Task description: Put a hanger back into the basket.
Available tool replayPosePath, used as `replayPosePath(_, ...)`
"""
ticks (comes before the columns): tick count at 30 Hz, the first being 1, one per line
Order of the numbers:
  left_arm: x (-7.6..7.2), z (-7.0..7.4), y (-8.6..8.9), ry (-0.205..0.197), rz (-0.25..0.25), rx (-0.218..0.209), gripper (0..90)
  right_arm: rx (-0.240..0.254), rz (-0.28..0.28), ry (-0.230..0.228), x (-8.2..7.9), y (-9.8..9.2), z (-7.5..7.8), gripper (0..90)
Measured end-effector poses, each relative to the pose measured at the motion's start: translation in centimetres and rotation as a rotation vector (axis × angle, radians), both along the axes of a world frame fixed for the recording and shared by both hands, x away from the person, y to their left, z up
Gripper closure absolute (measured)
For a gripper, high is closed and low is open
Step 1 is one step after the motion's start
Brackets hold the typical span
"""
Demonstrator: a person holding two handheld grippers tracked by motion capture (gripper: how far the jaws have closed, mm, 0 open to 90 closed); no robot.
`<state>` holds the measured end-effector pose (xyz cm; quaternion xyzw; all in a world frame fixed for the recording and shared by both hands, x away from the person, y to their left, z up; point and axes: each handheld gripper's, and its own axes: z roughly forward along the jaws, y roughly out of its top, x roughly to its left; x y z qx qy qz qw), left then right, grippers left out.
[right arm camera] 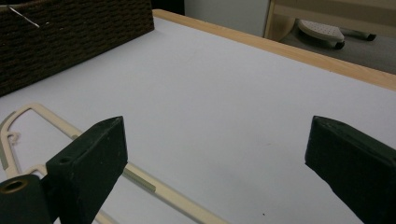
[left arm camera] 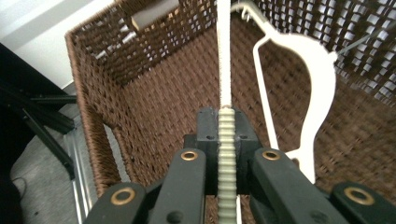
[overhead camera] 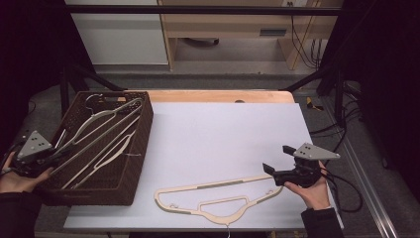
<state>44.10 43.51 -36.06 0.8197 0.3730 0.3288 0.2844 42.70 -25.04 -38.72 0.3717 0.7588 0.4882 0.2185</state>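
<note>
thing: thin cream plastic clothes hanger (left arm camera: 225, 70), bar over dark brown woven wicker basket (left arm camera: 154, 116) | left gripper (left arm camera: 226, 123) fingers clamped on its ribbed strip | handling: light, stiff, slick; hold ribbing | right gripper (right arm camera: 215, 144) fingers spread, empty

hangers (overhead camera: 99, 136) in basket (overhead camera: 140, 148), another (overhead camera: 213, 196) seemingly right

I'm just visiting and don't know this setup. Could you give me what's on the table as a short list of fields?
Work in hand: putting clothes hangers into a basket
Basket: brown wicker basket at the table's left, hangers lying inside
Left gripper: fingers shut on the ribbed bar of a held hanger, over the basket
Right gripper: fingers wide apart, nothing between them
Cream hanger: flat on the white table, just left of the right gripper
</note>
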Motion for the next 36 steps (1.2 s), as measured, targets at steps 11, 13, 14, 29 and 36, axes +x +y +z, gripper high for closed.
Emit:
replayPosePath(11, 0.9, -1.4, -0.8, 0.181, 0.008, 0.100, 84.8, -0.010, 0.020, -0.003, 0.0, 0.5, 0.2, 6.3)
replayPosePath(13, 0.8, -1.5, -0.8, 0.188, 0.007, 0.077, 81.9, -0.011, 0.022, -0.006, 0.1, 0.7, 0.3, 6.4)
replayPosePath(14, 0.8, -1.4, -0.9, 0.191, 0.006, 0.082, 80.4, -0.010, 0.022, -0.006, 0.1, 0.7, 0.4, 6.4)
replayPosePath(29, 0.2, -1.0, -2.2, 0.231, -0.015, 0.098, 56.3, -0.017, 0.034, -0.016, 0.1, 1.2, 1.1, 6.6)
replayPosePath(36, -0.5, -0.2, -2.5, 0.189, -0.031, 0.049, 43.3, -0.018, 0.041, -0.024, 0.1, 1.4, 1.4, 6.6)
